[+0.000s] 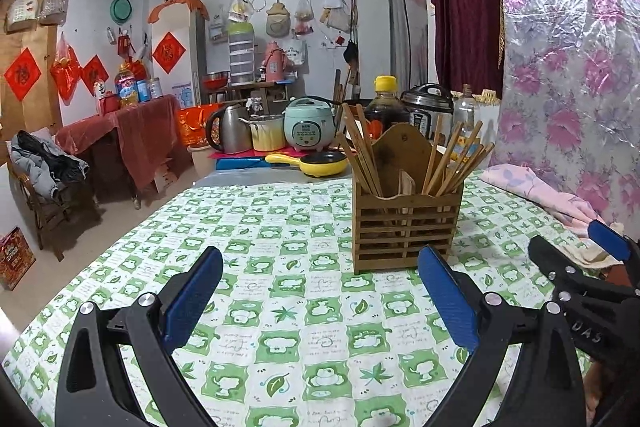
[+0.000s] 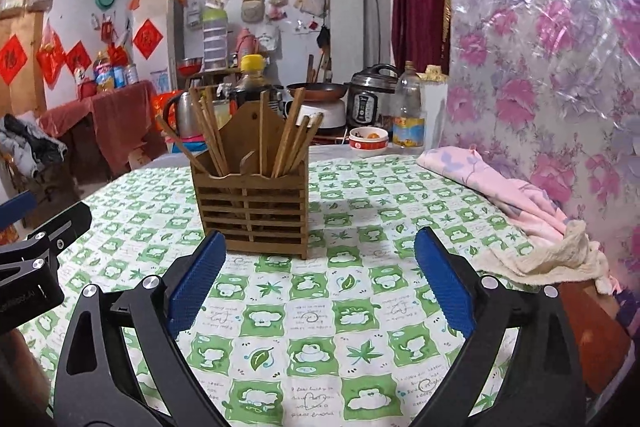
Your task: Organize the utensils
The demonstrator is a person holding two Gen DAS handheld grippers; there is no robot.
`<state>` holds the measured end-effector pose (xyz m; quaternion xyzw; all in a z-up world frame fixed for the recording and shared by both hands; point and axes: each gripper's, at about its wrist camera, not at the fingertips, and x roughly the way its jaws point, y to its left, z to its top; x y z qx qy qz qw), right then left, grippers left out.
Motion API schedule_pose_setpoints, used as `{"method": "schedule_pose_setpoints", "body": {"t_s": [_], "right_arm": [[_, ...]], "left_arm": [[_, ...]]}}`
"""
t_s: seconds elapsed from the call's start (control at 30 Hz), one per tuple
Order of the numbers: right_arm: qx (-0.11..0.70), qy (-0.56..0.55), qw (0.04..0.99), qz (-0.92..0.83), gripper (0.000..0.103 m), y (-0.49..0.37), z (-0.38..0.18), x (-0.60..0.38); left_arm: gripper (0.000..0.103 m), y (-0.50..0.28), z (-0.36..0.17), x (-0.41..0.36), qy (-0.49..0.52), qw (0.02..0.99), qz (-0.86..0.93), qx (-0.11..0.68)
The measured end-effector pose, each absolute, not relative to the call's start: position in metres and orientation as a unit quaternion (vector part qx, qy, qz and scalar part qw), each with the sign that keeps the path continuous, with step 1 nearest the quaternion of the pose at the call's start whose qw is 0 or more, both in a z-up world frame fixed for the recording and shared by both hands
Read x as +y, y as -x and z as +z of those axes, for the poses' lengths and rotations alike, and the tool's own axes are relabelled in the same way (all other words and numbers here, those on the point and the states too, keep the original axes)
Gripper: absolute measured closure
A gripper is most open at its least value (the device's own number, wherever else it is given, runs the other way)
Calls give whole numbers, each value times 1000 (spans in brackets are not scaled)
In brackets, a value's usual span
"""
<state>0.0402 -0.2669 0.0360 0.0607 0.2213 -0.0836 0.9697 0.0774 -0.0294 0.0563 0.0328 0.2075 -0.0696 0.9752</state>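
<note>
A slatted wooden utensil holder (image 1: 404,223) (image 2: 256,215) stands upright on the green-and-white checked tablecloth (image 1: 304,315) (image 2: 320,323). Several wooden chopsticks (image 1: 360,151) (image 2: 208,131) lean in its two compartments. My left gripper (image 1: 320,259) hovers low over the cloth, open and empty, with the holder just beyond its right finger. My right gripper (image 2: 318,247) is open too, nothing between its blue pads, the holder just ahead of its left finger (image 2: 196,279). In the left wrist view the right gripper (image 1: 576,247) shows at the right edge.
A pink cloth (image 2: 492,179) and a cream rag (image 2: 560,259) lie along the table's right side by the floral wall. At the far end stand a yellow pan (image 1: 316,163), kettle (image 1: 228,129), rice cooker (image 1: 308,125), sauce bottle (image 2: 252,79), pressure cooker (image 2: 370,95) and a bowl (image 2: 368,141).
</note>
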Motion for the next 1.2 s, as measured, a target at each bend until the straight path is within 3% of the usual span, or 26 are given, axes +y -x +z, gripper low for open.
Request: {"method": "schedule_pose_setpoints", "body": {"t_s": [1.2], "right_arm": [[256, -73, 961, -73, 9, -49, 26, -267]], "left_arm": [[6, -86, 49, -29, -31, 968, -66, 239]]}}
